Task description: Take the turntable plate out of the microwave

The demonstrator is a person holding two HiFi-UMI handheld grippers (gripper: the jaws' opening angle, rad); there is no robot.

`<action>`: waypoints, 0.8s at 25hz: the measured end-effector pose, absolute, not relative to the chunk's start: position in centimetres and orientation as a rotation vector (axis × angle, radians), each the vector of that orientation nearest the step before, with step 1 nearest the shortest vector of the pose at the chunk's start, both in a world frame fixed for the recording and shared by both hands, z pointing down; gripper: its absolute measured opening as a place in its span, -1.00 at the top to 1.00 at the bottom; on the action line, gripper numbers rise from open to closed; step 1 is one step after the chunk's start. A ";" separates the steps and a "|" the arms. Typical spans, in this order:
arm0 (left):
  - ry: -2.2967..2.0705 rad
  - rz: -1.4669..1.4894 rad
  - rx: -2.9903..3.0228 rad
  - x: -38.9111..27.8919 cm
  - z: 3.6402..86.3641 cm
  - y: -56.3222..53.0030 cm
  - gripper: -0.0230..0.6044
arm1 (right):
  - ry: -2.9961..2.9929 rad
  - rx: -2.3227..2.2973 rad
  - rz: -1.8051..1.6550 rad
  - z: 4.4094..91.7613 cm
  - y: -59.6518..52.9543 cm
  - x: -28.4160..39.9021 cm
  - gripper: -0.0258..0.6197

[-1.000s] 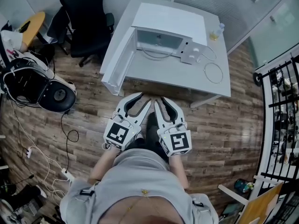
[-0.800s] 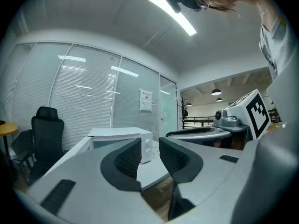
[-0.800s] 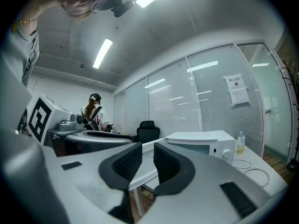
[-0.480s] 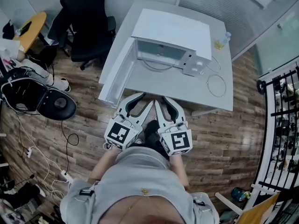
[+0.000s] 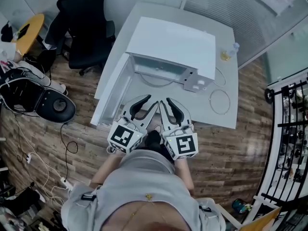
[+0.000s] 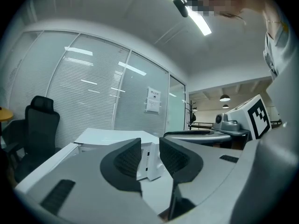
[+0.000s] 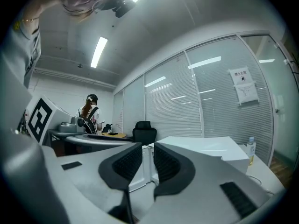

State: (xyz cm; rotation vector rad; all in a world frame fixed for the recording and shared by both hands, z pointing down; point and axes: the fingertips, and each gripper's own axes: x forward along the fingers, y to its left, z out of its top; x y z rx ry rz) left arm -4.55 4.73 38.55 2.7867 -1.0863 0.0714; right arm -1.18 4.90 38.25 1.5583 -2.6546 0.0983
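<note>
A white microwave [image 5: 175, 44] stands on a white table [image 5: 219, 117], its door [image 5: 111, 93] swung open to the left. At the mouth of its cavity a thin clear arc [image 5: 155, 83] shows, apparently the rim of the glass turntable plate; the rest is hidden inside. My left gripper [image 5: 148, 100] and right gripper [image 5: 164, 101] are held side by side over the table's front edge, short of the cavity. Both point level at the microwave [image 6: 110, 135] [image 7: 212, 148]. The left gripper [image 6: 149, 155] and the right gripper [image 7: 148, 160] each show a narrow gap with nothing between the pads.
A small bottle [image 5: 227, 53] and a looped cable [image 5: 219, 101] lie on the table to the right of the microwave. A black office chair [image 5: 83, 20], a yellow round table [image 5: 30, 27] and a black device [image 5: 41, 99] with floor cables stand to the left. A person [image 7: 89, 112] stands far off.
The person has stepped toward the table. Both grippers moved forward together from over the wooden floor to the table's front edge. Their jaw gaps look the same.
</note>
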 end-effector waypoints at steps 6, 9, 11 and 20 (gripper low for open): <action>-1.127 0.092 2.780 -2.7 38.6 0.8 0.53 | -2.668 1.514 0.099 38.5 1.1 0.7 0.66; -1.156 0.102 2.770 -2.0 38.7 -0.9 0.53 | -2.676 1.493 0.098 38.6 -0.5 1.5 0.66; -1.173 0.109 2.763 -1.6 38.8 -1.8 0.53 | -2.688 1.475 0.091 38.7 -1.4 2.0 0.66; -1.268 0.127 2.731 -1.8 39.3 -4.5 0.53 | -2.730 1.425 0.093 38.9 -4.1 2.7 0.66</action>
